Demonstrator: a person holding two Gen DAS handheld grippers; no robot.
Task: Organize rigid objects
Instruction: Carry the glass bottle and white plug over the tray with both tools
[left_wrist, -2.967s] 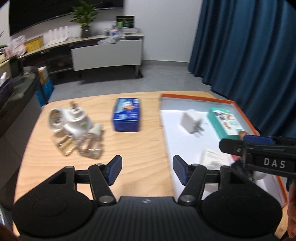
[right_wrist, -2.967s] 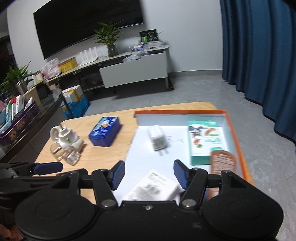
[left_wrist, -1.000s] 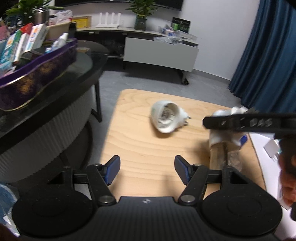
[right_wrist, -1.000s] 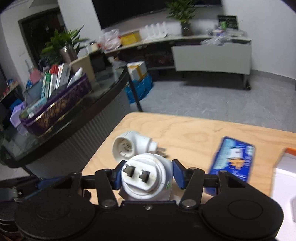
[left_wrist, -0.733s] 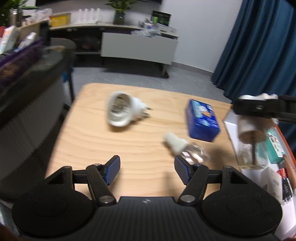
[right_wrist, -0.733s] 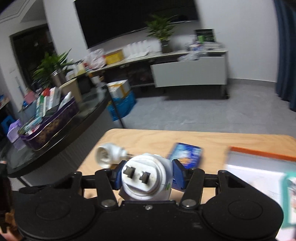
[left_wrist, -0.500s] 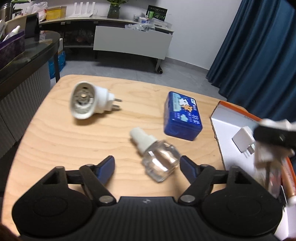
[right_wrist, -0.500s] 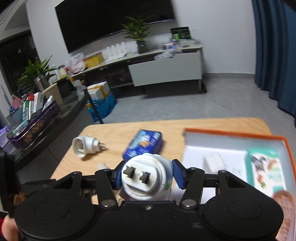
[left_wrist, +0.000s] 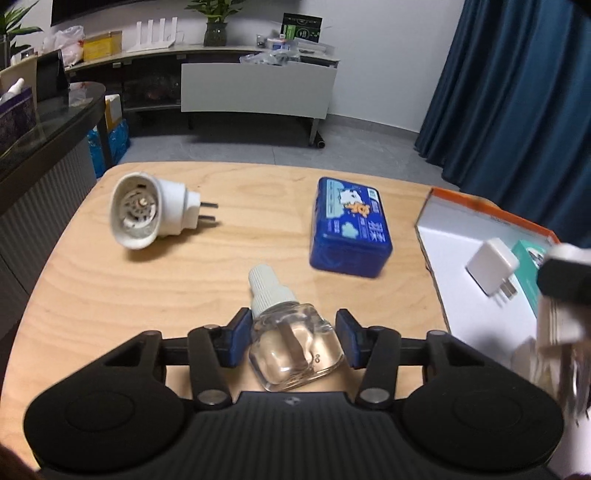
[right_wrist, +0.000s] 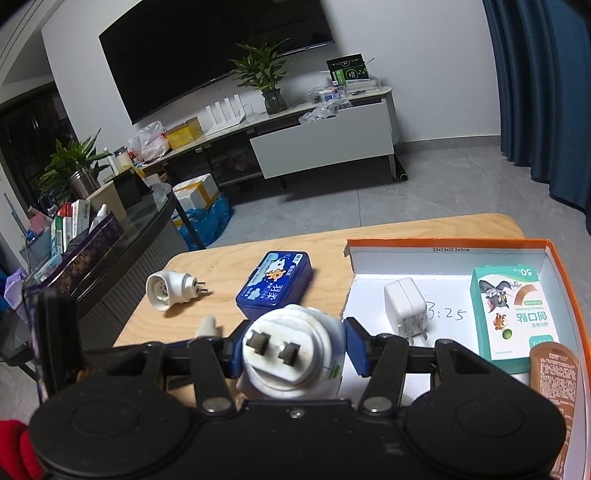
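On the wooden table (left_wrist: 110, 295), at its right end, sits an open box (right_wrist: 443, 245) with an orange rim and a white floor. Inside it lie a teal carton (right_wrist: 513, 314) printed with cartoon animals, a white charger (right_wrist: 404, 302) with its prongs toward me, and a brown packet (right_wrist: 554, 365) at the near right corner. Left of the box, on the bare wood, a blue tin (left_wrist: 351, 225) with a cartoon lid lies flat, well apart from a white plug-in heater (left_wrist: 147, 210) on its side, its round open mouth facing me and its two pins pointing right.

My right gripper (right_wrist: 291, 350) is clamped on a second white heater (right_wrist: 291, 354), held over the table edge just left of the box; its two dark flat pins face the camera.

My left gripper (left_wrist: 291, 332) is closing around a clear glass bottle (left_wrist: 291, 347) lying on the wood, its ribbed white cap (left_wrist: 267, 288) pointing away and a wick showing inside. The left pad looks to be touching the glass; the right pad stands just off it.
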